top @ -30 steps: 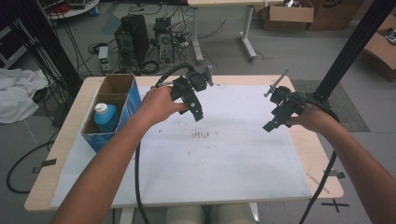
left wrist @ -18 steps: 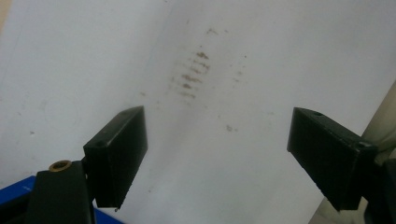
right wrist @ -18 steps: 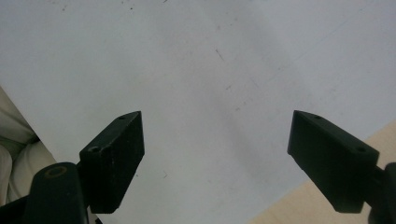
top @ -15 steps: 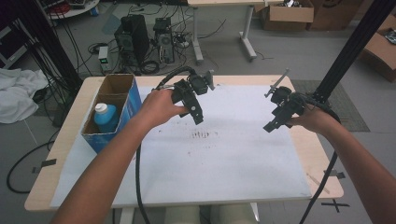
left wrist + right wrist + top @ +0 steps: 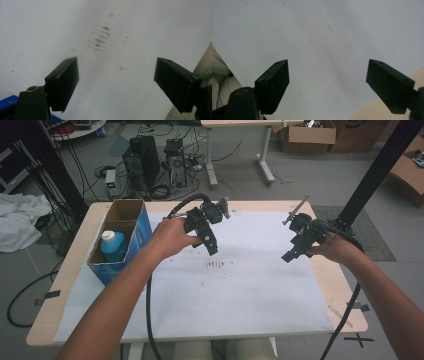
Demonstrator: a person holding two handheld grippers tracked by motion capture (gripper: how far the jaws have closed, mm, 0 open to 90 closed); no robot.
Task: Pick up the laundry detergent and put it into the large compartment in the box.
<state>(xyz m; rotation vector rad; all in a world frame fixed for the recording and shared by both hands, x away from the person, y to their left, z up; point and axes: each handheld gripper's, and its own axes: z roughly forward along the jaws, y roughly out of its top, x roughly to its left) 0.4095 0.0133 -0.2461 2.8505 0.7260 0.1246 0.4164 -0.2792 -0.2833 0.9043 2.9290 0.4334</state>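
Note:
My left gripper (image 5: 212,248) hovers over the white sheet (image 5: 240,290) near the table's back middle, jaws wide apart and empty (image 5: 116,85). Just below it lies a patch of brown smudge marks (image 5: 216,265), also in the left gripper view (image 5: 101,40). My right gripper (image 5: 289,256) hangs over the sheet's right side, tilted down and left, open with nothing between its jaws (image 5: 328,86). A blue bottle with a white cap (image 5: 113,245) stands inside a blue-sided cardboard box (image 5: 140,227) at the table's left.
The wooden table (image 5: 345,295) shows bare strips at the sheet's edges. A black frame post (image 5: 370,180) rises at the back right. On the floor behind are computer cases (image 5: 145,155), cables, cardboard boxes (image 5: 305,135) and a white cloth (image 5: 20,220).
Both grippers have held nearly the same place; the left hand has shifted only slightly. Both stay open.

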